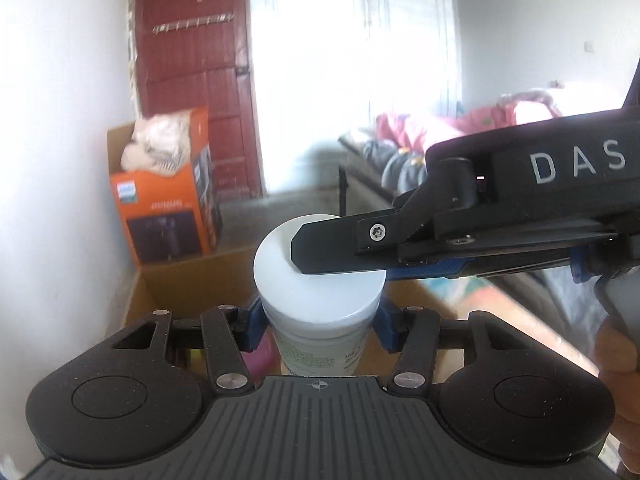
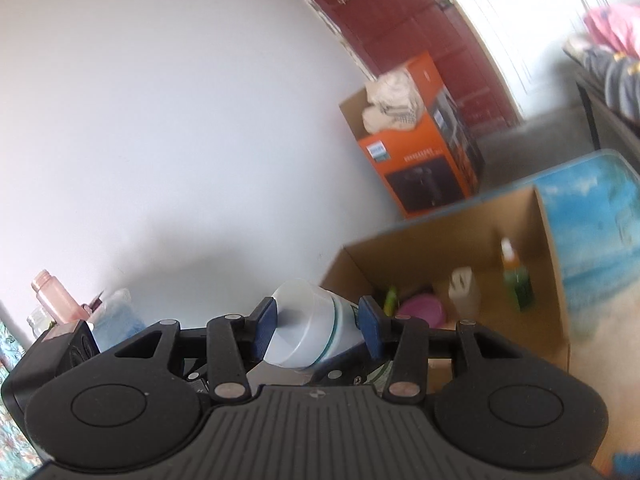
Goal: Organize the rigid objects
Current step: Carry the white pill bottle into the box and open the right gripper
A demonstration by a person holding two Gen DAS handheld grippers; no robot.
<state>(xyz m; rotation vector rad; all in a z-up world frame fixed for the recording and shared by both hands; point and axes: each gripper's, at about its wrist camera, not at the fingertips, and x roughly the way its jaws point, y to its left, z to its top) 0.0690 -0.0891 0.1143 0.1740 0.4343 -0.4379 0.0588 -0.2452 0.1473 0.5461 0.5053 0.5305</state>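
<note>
**White-lidded jar held by both grippers above the box**

White plastic jar (image 1: 320,280) is up in the air, clamped at its body by the left gripper (image 1: 318,330) and across its lid by the right gripper (image 2: 316,326), fingers (image 2: 266,328) pressing on it. The open cardboard box (image 2: 516,208) lies just beyond. To do this well, keep the jar upright, carry it over an empty corner, then lower before letting go.

White-lidded jar (image 1: 320,280), orange box (image 1: 168,216), dark red door (image 1: 192,60).
</note>
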